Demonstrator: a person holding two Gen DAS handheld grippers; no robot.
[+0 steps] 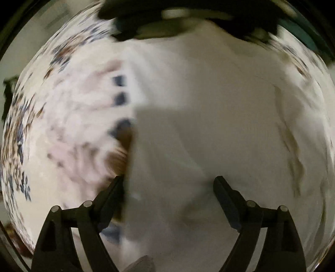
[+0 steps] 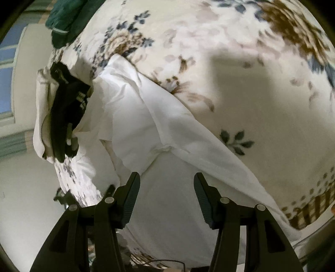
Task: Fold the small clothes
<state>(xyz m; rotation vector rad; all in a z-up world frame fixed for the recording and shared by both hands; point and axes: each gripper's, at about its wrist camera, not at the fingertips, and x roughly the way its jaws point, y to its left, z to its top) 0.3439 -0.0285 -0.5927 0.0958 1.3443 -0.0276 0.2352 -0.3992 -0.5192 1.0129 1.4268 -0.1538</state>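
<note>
A white garment [image 2: 146, 125] lies spread over a floral bedspread [image 2: 240, 73], reaching from near the bed's far left edge down toward the near edge, where it passes under the right gripper [image 2: 166, 184]; that gripper's jaws stand wide apart with only the cloth's smooth surface showing between them, nothing pinched. One creased flap of the garment is turned over along a diagonal ridge, its lower hem running toward the checked border [image 2: 309, 209] of the bedspread at the near right corner. At the far left edge a black garment [image 2: 62, 108] sits bundled against the white one, touching it, with a pale cloth [image 2: 40, 117] wrapped round its outer side (whether this is part of the white garment is hard to say); a dark green garment [image 2: 65, 18] lies beyond, at the far corner.

The left wrist view is heavily smeared; the left gripper [image 1: 169, 182] is released too, jaws spread above the white garment [image 1: 209, 104], whose left edge lies beside the left fingertip [image 1: 118, 182]; the bedspread [image 1: 69, 129] shows to the left, and a dark bundle [image 1: 188, 18] at the far edge.
</note>
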